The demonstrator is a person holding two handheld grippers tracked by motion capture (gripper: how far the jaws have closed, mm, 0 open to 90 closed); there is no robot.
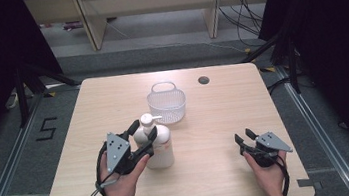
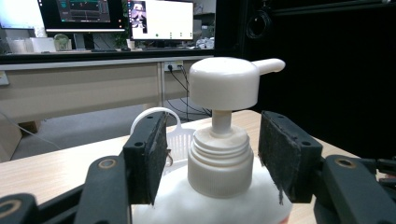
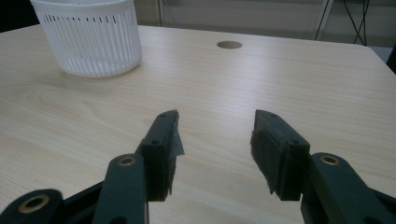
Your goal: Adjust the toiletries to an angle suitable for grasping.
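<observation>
- The left gripper (image 2: 212, 158) stood with its jaws wide on either side of the screw collar of a white pump bottle (image 1: 158, 143); a gap showed at each pad, so nothing was yet held.
- Closing on the ribbed collar could have let the round neck slip or turn between the pads (image 2: 158, 156), since the contact patch there looked small.
- A grip set too high might have pressed the pump head (image 2: 224, 83) and squirted soap from the nozzle.
- The bottle stood upright near the middle of the table (image 1: 215, 118), just in front of a white slotted basket (image 1: 167, 105); a tilted lift could have knocked that basket.
- The right gripper (image 3: 215, 149) rested open and empty above bare wood at the table's right side, well apart, too far off to steady a toppling bottle.
</observation>
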